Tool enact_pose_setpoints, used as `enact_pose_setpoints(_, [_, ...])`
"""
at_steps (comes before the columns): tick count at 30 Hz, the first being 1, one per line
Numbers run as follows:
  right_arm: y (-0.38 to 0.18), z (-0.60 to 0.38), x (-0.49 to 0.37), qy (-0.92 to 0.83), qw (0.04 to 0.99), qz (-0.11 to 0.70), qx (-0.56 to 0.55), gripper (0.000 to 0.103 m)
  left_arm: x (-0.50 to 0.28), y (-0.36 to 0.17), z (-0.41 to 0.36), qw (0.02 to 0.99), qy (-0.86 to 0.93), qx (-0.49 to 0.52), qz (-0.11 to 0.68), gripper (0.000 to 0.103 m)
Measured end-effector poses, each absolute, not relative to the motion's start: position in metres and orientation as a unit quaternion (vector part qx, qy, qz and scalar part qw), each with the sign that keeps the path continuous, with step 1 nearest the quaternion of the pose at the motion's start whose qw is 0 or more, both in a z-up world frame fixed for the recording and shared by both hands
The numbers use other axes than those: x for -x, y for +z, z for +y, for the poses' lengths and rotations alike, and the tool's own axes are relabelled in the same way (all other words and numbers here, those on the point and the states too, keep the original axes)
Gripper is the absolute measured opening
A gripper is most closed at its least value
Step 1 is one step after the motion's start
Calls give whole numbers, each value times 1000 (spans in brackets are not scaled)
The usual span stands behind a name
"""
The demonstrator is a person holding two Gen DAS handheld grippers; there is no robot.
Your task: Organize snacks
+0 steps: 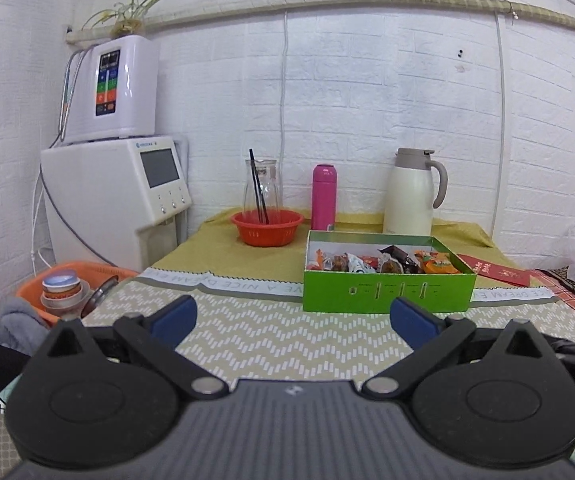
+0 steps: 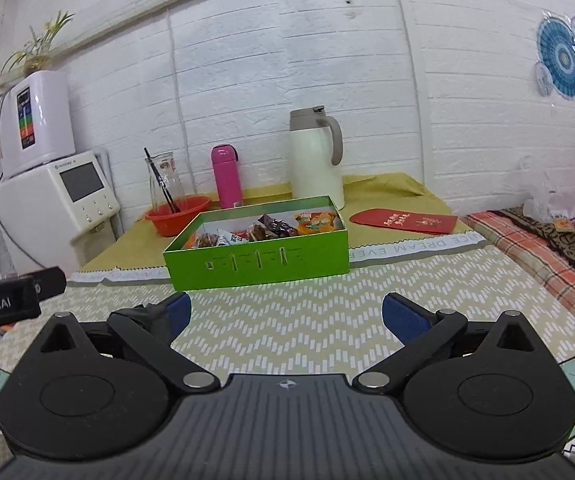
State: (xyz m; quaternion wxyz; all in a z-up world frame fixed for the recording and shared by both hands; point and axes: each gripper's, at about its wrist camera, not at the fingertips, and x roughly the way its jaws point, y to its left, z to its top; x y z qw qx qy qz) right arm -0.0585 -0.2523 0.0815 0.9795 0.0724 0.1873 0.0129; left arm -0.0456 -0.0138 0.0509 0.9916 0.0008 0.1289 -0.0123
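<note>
A green open box [image 1: 387, 292] stands on the table and holds several wrapped snacks [image 1: 383, 262]. It also shows in the right wrist view [image 2: 259, 260] with the snacks [image 2: 271, 228] inside. My left gripper [image 1: 293, 316] is open and empty, a little in front of the box and low over the patterned cloth. My right gripper [image 2: 285, 314] is open and empty, also in front of the box. The left gripper's body [image 2: 7, 300] shows at the left edge of the right wrist view.
A red bowl [image 1: 267, 226] with a glass carafe [image 1: 261, 184], a pink bottle [image 1: 324, 196] and a white thermos jug [image 1: 411, 192] stand behind the box by the wall. A red envelope [image 2: 403, 221] lies right of the box. White appliances [image 1: 115, 196] stand left of the table.
</note>
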Motion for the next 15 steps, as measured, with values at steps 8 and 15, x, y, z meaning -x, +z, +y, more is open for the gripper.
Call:
enact_pose_setpoints(8, [95,-245,77,3,987,152,-58,103,62,54,-5,992,-38,34,117,103])
enact_pose_setpoints(15, [93,-236,87,-73,991,114,0,103,65,50,-3,991,0,13,130,103])
